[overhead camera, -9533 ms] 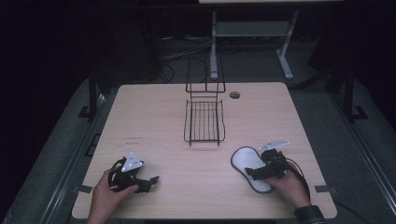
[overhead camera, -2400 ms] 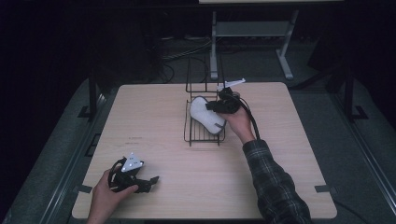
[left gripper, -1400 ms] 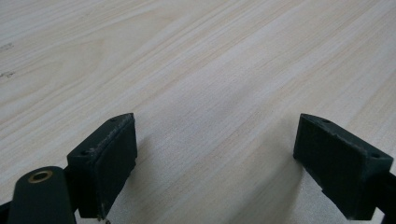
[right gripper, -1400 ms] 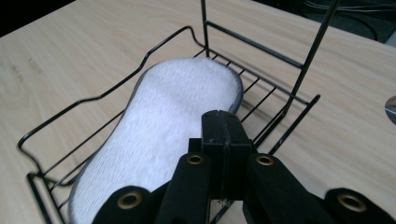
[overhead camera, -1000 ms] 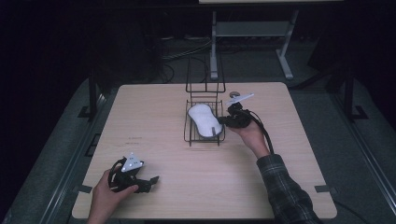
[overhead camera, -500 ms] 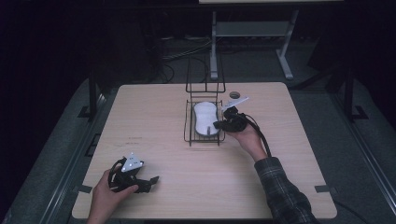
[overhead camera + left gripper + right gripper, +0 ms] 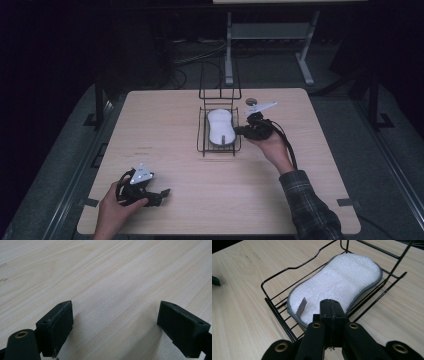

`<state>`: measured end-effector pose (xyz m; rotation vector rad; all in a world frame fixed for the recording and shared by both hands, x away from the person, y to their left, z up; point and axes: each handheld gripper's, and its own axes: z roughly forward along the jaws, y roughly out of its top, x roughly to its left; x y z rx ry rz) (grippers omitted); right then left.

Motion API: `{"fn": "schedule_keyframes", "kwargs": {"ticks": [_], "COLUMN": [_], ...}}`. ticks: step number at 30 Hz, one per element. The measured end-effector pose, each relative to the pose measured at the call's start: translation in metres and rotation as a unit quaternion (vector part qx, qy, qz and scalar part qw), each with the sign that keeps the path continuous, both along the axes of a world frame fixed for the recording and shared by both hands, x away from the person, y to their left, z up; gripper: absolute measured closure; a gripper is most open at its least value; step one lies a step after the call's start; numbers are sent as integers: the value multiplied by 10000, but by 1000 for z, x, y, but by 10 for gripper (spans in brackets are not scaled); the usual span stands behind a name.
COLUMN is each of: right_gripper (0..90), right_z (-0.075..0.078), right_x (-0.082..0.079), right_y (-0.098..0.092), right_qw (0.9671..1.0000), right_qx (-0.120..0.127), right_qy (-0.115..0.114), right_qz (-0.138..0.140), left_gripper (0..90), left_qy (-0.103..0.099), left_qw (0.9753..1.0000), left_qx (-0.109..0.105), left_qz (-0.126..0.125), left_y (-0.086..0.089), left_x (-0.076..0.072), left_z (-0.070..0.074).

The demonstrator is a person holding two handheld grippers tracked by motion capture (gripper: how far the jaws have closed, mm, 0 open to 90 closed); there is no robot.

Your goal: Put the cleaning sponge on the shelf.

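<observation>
High view: a white scrubbing pad point(image 7: 220, 126) is laid flat in the black wire rack point(image 7: 202, 135) at mid-table.
The right gripper point(image 7: 243, 131) is held just right of it, jaws pressed together, empty; the left gripper point(image 7: 162, 193) is rested near-left, jaws spread; a small round disc point(image 7: 251, 101) is seen beyond.

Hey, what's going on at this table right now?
A person works with a gripper in each hand. A white pad lies flat in a black wire rack. The right gripper sits shut at the rack's edge, just above the pad. The left gripper rests open on the table, near its front-left corner.
</observation>
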<state>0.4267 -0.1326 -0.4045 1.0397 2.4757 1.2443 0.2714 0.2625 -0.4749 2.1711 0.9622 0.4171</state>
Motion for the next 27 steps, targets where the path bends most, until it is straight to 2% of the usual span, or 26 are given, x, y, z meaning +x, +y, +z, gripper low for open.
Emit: {"fn": "schedule_keyframes", "kwargs": {"ticks": [2,8,15,17,23,27], "right_gripper": [871,641,423,402,285,251], "right_z": [2,5,5,4,3,-1], "right_x": [-2,-9,-24,-29,-45,-56], "right_y": [-4,-16,-28,-32,-43,-49], "right_qw": [10000,9997,9990,9984,9976,9972], "right_qx": [27,108,-46,-88,-35,-29], "right_qy": [-27,-30,-134,-213,-245,-283], "right_qz": [-52,-220,-423,-525,-640,-686], "left_gripper": [125,125,125,125,125,125], "left_qy": [-1,0,0,0,0,0], "left_qw": [10000,10000,10000,10000,10000,10000], "left_qx": [1,2,-1,1,1,0], "left_qz": [0,0,0,0,-1,0], "left_y": [0,0,0,0,0,0], "left_x": [0,0,0,0,0,0], "left_z": [0,0,0,0,0,0]}}
